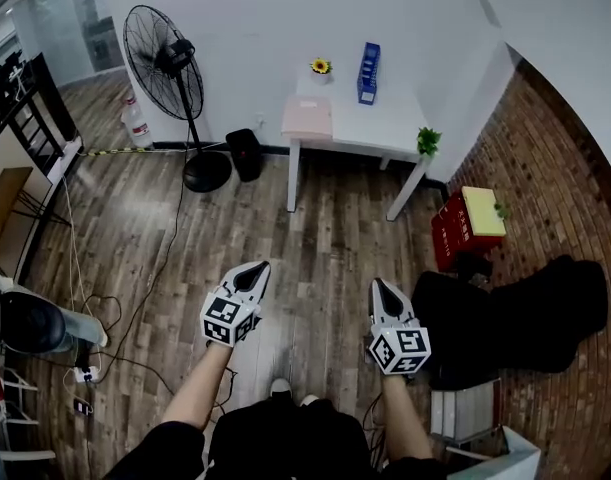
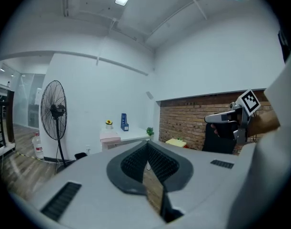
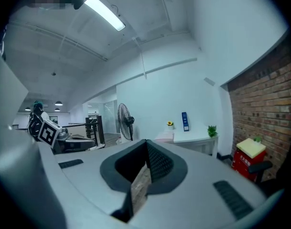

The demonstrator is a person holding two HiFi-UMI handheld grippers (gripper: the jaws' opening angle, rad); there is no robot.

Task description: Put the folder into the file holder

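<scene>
A: Hand-held gripper state, both sides?
B: Left hand-held gripper (image 1: 258, 269): jaws together, nothing between them. Right hand-held gripper (image 1: 379, 287): same, jaws closed, empty. The person holds both out in front, over the wood floor (image 1: 315, 218), well apart from the bench (image 1: 385, 123).
A: Folder?
B: The pink folder (image 1: 307, 118) lies flat on the left end of the white bench, reaching its front edge. It's not in the holder, and it's far from both grippers.
A: File holder?
B: The blue file holder (image 1: 368, 72) stands upright at the back of the bench by the white wall, right of the folder and apart from it. Can't tell what's inside from this range.
A: Anything else on the bench?
B: 2 items. A small sunflower pot (image 1: 321, 67) sits at the back, behind the folder and left of the holder. A green plant (image 1: 428, 141) is at the right front corner.
A: Around the bench?
B: A standing fan (image 1: 165, 53) is to the left. To the right, by the brick wall (image 1: 565, 168), there's a red crate (image 1: 450, 230) with a yellow block (image 1: 482, 211) on top.
</scene>
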